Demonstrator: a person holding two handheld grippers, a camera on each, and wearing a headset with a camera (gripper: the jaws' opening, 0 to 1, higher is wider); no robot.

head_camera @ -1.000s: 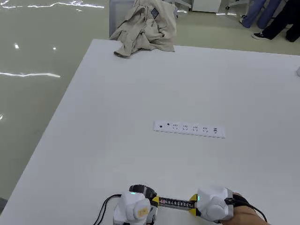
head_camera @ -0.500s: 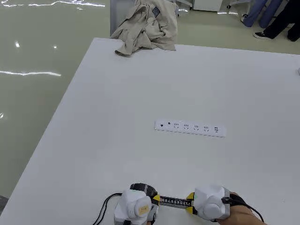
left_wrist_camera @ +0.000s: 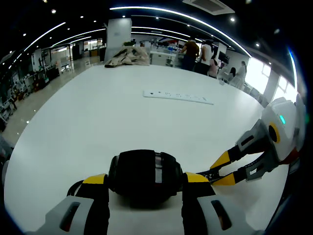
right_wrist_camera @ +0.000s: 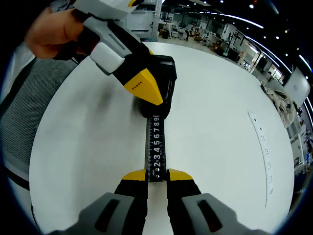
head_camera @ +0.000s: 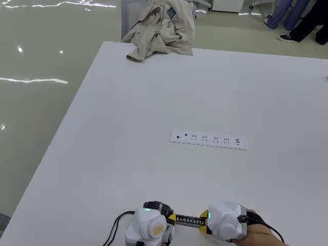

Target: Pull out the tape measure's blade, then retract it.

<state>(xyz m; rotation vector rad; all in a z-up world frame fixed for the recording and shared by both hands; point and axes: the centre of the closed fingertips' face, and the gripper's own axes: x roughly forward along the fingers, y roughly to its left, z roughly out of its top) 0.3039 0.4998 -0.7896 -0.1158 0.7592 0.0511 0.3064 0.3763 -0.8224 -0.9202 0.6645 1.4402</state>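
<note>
Left gripper (left_wrist_camera: 145, 182) and right gripper (right_wrist_camera: 157, 175) each clamped on the tape measure (left_wrist_camera: 144, 166), with a short run of blade (right_wrist_camera: 156, 142) out.
The left jaws are closed on the black case, one yellow tip on each side. The right jaws pinch the blade's end, and it runs straight back to the case. All sits at the near edge of the white table (head_camera: 154, 102), with a power strip (head_camera: 208, 139) farther out and a crumpled beige garment (head_camera: 161, 28) at the far corner.

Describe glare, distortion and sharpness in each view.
Head view: streaks of glare on the floor, table evenly lit, little distortion. Left gripper view: fisheye bends the table edge, window blown out, case dark. Right gripper view: strip curves, blade digits sharp.
</note>
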